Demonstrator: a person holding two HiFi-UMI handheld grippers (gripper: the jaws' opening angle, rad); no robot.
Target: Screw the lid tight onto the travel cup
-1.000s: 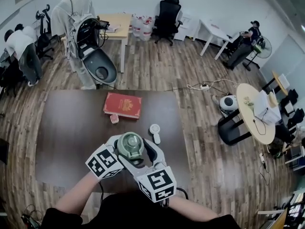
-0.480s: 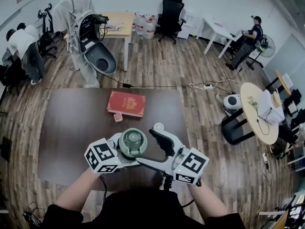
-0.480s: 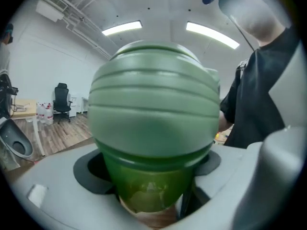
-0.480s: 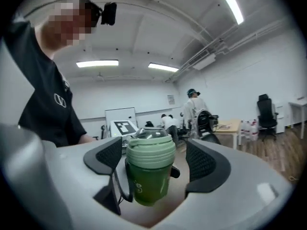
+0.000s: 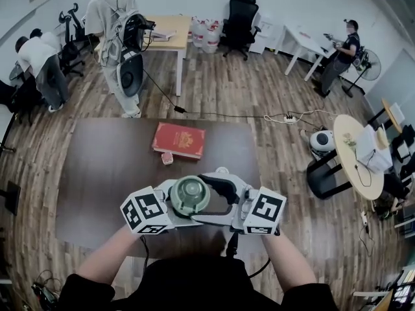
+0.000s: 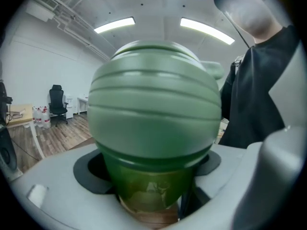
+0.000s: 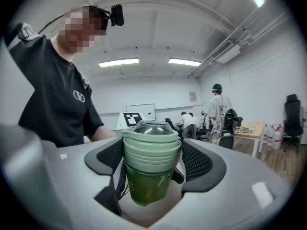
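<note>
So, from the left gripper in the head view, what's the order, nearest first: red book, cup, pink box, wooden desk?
1. Cup, held in the left gripper.
2. Pink box, on the table just beyond.
3. Red book, just behind the box.
4. Wooden desk, far back across the room.

Between the left gripper's point(image 6: 151, 171) jaws the travel cup point(image 6: 148, 195) drops out of sight at the bottom edge, foot unseen, and the lid point(image 6: 153, 114) looms so close it's a soft green blur walling off much of what lies beyond. In the head view a small white thing point(image 5: 222, 171) just past the right gripper's point(image 5: 198, 199) jaws is half covered, and farther out a tiny pink item point(image 5: 167, 159) is too small to name.
</note>
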